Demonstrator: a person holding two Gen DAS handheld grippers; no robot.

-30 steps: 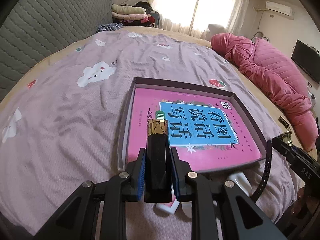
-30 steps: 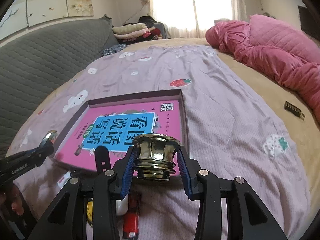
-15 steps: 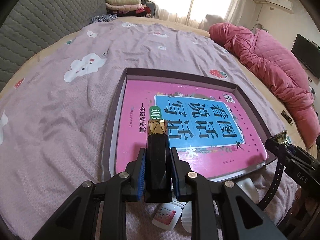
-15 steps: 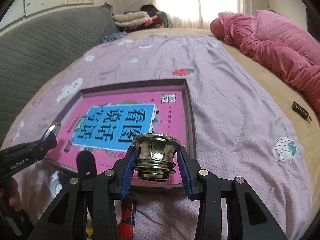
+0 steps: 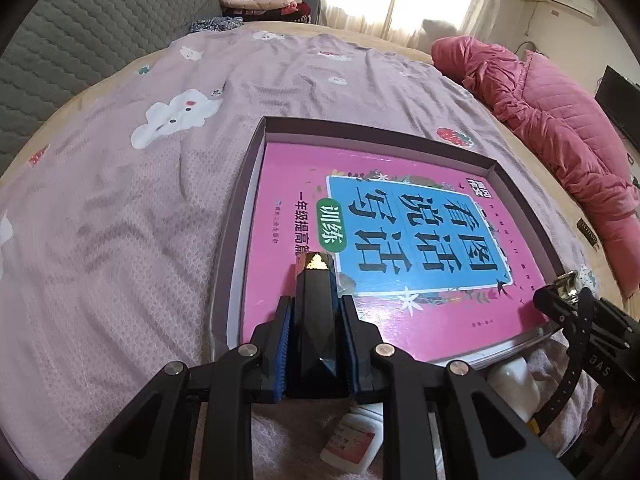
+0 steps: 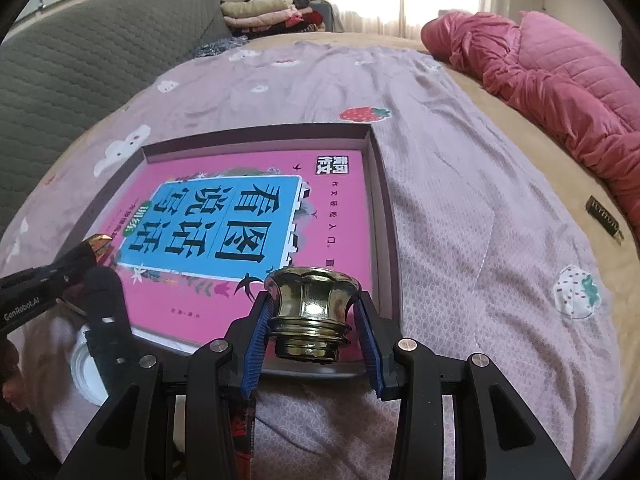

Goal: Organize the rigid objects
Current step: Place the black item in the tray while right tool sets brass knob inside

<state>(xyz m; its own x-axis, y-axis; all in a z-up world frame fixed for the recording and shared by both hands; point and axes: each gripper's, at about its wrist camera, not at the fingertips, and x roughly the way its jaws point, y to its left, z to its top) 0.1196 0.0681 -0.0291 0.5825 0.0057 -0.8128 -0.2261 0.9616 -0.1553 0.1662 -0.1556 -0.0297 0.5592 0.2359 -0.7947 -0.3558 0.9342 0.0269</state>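
Observation:
My left gripper is shut on a black faceted tube with a gold tip, held above the near left part of a pink book that lies in a dark shallow box. My right gripper is shut on a shiny brass cap, held over the near right edge of the same box; the book fills it. The right gripper also shows at the right in the left wrist view.
The box rests on a mauve bedsheet. A small white bottle and a white container lie near the box's front edge. A red lighter lies under the right gripper. A pink quilt lies at the right.
Both grippers have moved forward and lower over the box, so the book looks larger. Each keeps hold of its object.

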